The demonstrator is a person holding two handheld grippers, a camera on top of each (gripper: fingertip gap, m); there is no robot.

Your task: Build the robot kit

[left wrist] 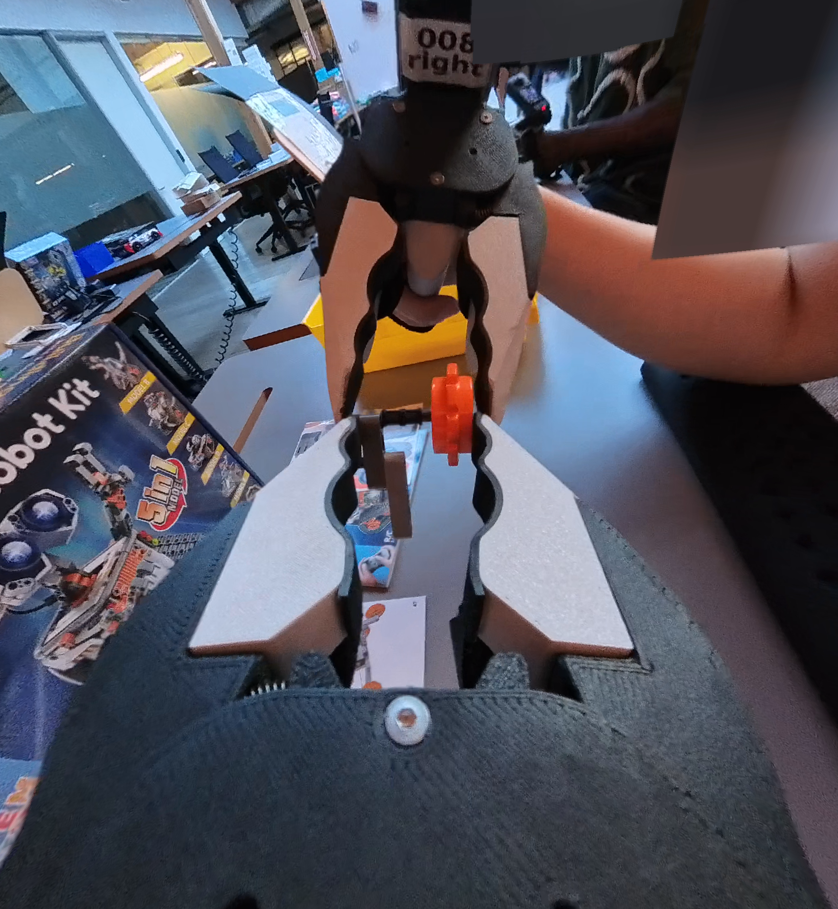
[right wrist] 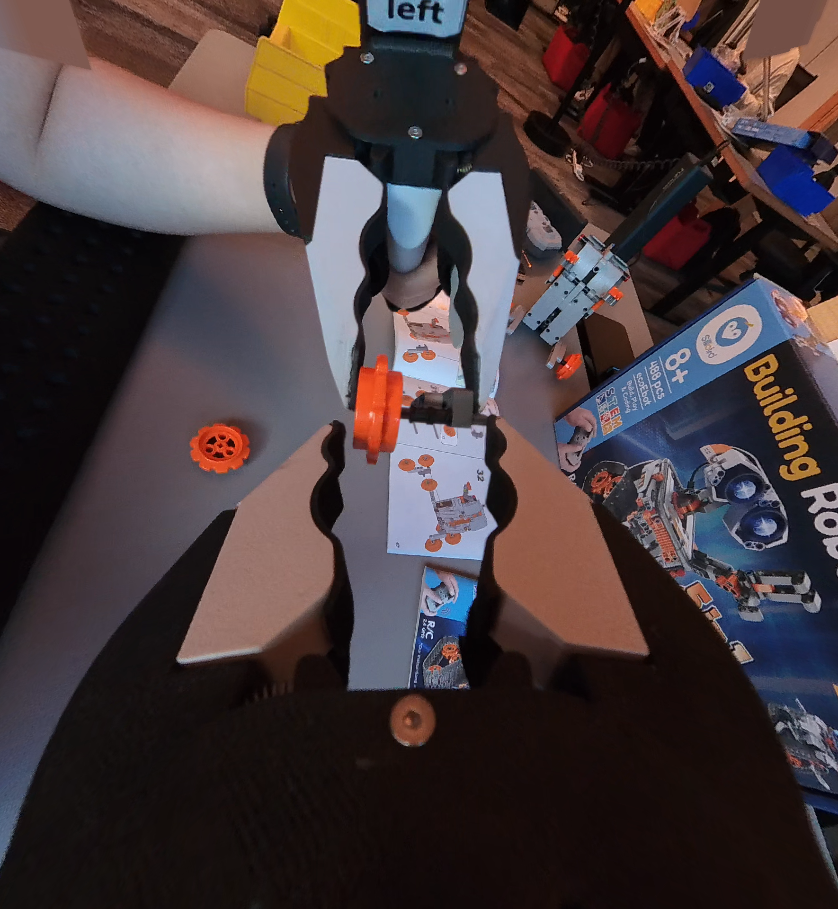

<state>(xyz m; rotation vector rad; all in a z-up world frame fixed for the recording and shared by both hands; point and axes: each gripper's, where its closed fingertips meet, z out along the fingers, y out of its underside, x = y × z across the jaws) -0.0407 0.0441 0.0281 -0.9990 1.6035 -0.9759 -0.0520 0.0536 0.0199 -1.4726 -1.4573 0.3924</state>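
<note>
A small assembly hangs in the air between both grippers: an orange gear wheel (left wrist: pixel 450 414) on a black axle (left wrist: pixel 402 418) with a brown-grey beam (left wrist: pixel 385 467). My left gripper (left wrist: pixel 414 423) is shut on it, one finger against the beam and the other against the wheel. The right gripper (left wrist: pixel 417 408) faces it tip to tip. In the right wrist view, my right gripper (right wrist: pixel 414 425) is open, its tips just outside the wheel (right wrist: pixel 377 408) and the beam (right wrist: pixel 461 408). The left gripper (right wrist: pixel 414 396) comes in from above.
A loose orange gear wheel (right wrist: pixel 219 447) lies on the grey table (right wrist: pixel 136 516). An instruction sheet (right wrist: pixel 436 497) and a blue booklet (right wrist: pixel 444 620) lie under the grippers. The kit box (right wrist: pixel 751 492) and a partial grey build (right wrist: pixel 579 290) are right; a yellow bin (right wrist: pixel 289 74) is beyond. My left and right fingertips are right by each other.
</note>
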